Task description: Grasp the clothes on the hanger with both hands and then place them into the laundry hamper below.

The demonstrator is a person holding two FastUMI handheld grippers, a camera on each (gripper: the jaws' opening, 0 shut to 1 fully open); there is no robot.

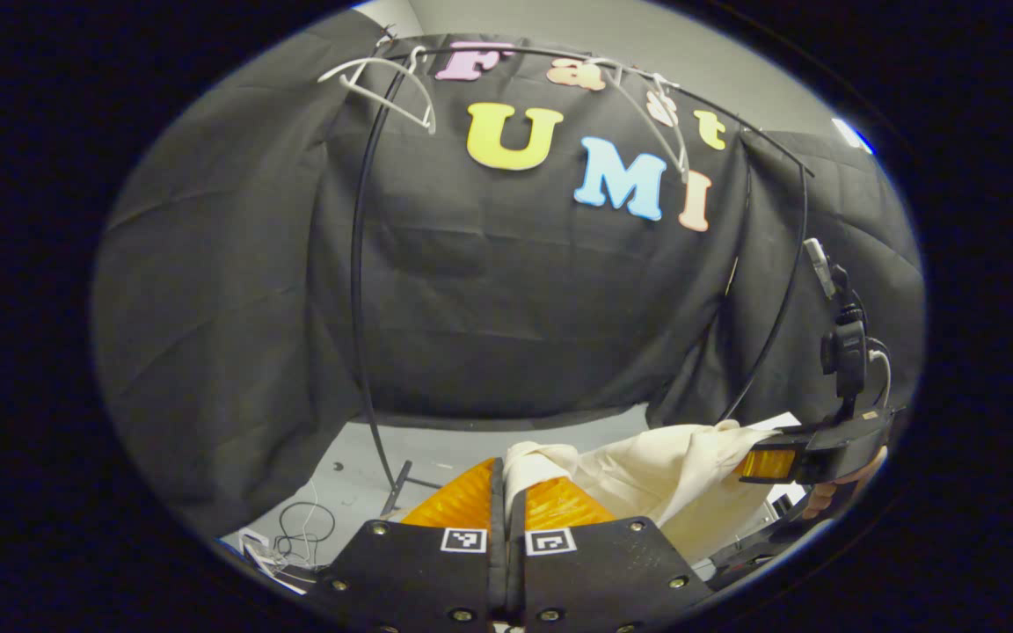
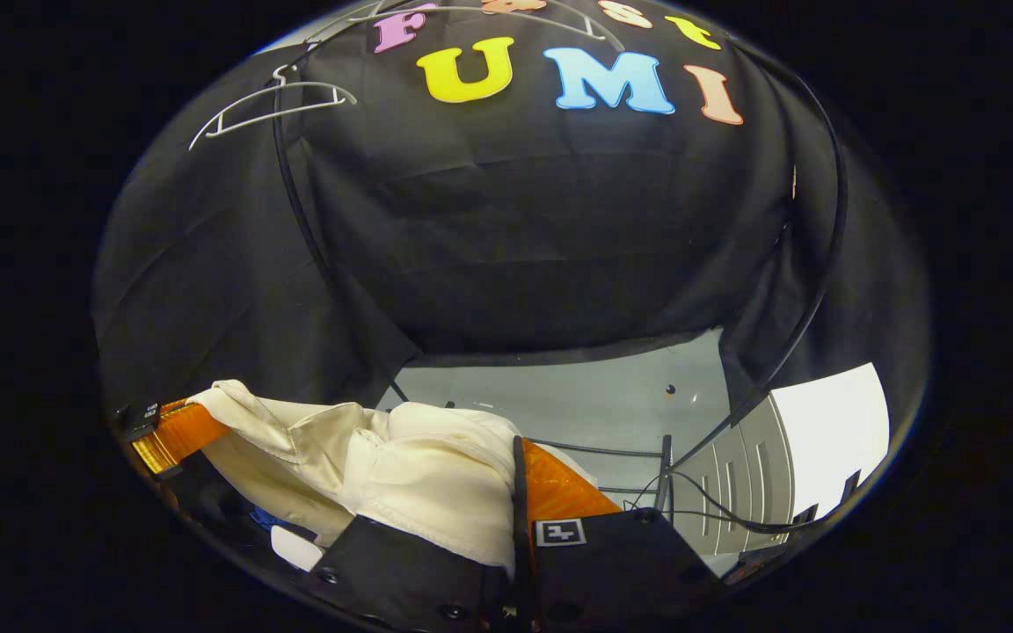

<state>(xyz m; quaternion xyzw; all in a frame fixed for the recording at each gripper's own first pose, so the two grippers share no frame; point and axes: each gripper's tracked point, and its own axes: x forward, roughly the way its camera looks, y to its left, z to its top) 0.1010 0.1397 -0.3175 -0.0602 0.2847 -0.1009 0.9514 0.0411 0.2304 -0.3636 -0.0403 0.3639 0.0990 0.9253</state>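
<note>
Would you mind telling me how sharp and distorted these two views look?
Left gripper view: sharp, the rack pole bows from fisheye; the cream shirt looks slightly overexposed. Right gripper view: the shirt is bright but detailed, the hanger curves near the edge.

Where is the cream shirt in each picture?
Left gripper view: the shirt sits low and right of centre, stretched from the left gripper to the right gripper at the right edge.
Right gripper view: the shirt sits low and left of centre, running to the left gripper at the left edge.
Shared landmark: the black rack with white hangers.
</note>
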